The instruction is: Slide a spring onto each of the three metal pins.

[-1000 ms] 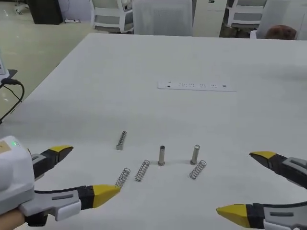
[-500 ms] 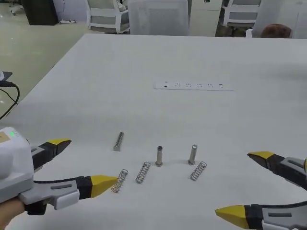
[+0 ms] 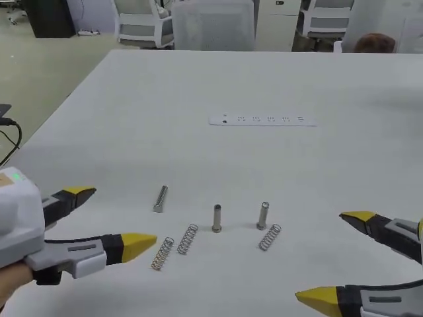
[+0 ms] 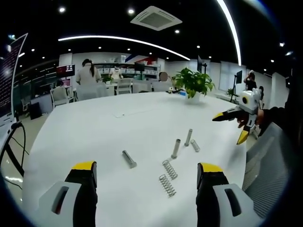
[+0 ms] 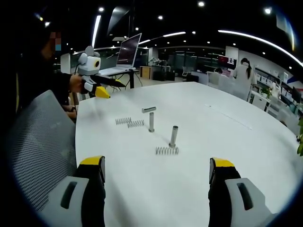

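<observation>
Pin (image 3: 160,198) at left lies flat, pointing away.

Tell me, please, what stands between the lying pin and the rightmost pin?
The other upright pin stands between the lying pin and rightmost pin, per the head view.

Landmark: middle pin (image 3: 217,218), upright. Left of it lies the flat pin (image 3: 160,198), well apart. Right of it stands the right pin (image 3: 263,216), with an open gap between. On its near side, the left spring (image 3: 162,253), centre spring (image 3: 188,238) and right spring (image 3: 269,238) lie in the way. On its far side the table (image 3: 198,152) is bare up to the power strip (image 3: 263,120), leaving free passage.
</observation>
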Available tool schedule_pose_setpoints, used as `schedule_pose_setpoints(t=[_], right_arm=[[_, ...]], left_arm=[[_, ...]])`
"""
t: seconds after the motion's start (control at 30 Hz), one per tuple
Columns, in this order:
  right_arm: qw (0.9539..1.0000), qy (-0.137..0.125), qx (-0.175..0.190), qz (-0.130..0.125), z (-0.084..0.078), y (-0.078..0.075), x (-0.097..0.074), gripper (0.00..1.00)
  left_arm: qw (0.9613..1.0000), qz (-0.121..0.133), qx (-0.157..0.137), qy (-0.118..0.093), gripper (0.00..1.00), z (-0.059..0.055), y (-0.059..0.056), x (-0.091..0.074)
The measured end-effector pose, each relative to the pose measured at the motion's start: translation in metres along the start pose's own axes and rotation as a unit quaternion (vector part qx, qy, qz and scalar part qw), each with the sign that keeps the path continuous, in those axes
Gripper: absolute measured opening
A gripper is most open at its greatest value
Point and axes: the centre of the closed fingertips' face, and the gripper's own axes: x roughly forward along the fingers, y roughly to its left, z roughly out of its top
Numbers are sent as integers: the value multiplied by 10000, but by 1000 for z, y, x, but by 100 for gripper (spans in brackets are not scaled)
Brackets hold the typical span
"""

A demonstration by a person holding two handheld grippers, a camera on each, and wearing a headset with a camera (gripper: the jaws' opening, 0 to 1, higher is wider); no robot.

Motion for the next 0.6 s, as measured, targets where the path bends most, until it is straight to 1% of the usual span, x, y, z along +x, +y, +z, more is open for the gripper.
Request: schedule_pose_setpoints(t=[0.13,0.4,0.6], right_arm=[[10000,4,-6,2,0,0,0,90],[10000,-18,-2,-20,1,0,0,90],[10000,-29,11,-45,1,-1,-1,90]], left_arm=[[10000,-11,19,25,84,3,3,5],[9999,11,117,59,80,12,14,20],[9997,-19,192,158,78,12,18,33]])
